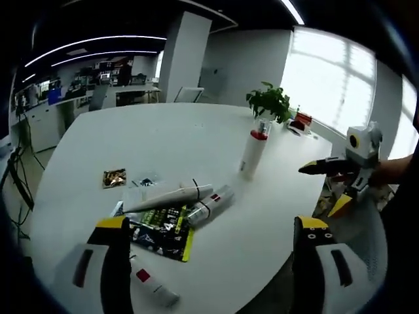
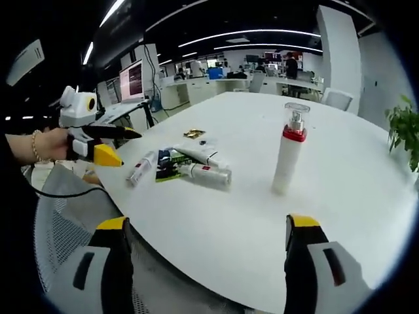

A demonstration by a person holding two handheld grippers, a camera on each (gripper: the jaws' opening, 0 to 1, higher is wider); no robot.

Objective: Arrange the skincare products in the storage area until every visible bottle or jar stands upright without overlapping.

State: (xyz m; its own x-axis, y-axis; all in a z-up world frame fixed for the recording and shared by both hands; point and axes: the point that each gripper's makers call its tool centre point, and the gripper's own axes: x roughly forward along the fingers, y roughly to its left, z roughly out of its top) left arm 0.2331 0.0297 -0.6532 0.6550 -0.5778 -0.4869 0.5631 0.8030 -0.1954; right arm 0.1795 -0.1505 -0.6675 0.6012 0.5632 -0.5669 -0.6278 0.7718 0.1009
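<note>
No words or numbers can be read here. The flat packet [image 1: 160,230] near one edge of the surface [image 1: 196,137] has bright yellow-green print on black, but the marks are too small and blurry to make out. The tubes [image 1: 177,196] lying next to it and the standing bottle [image 2: 288,152] have red bands and dark marks, and these cannot be read either.
</note>
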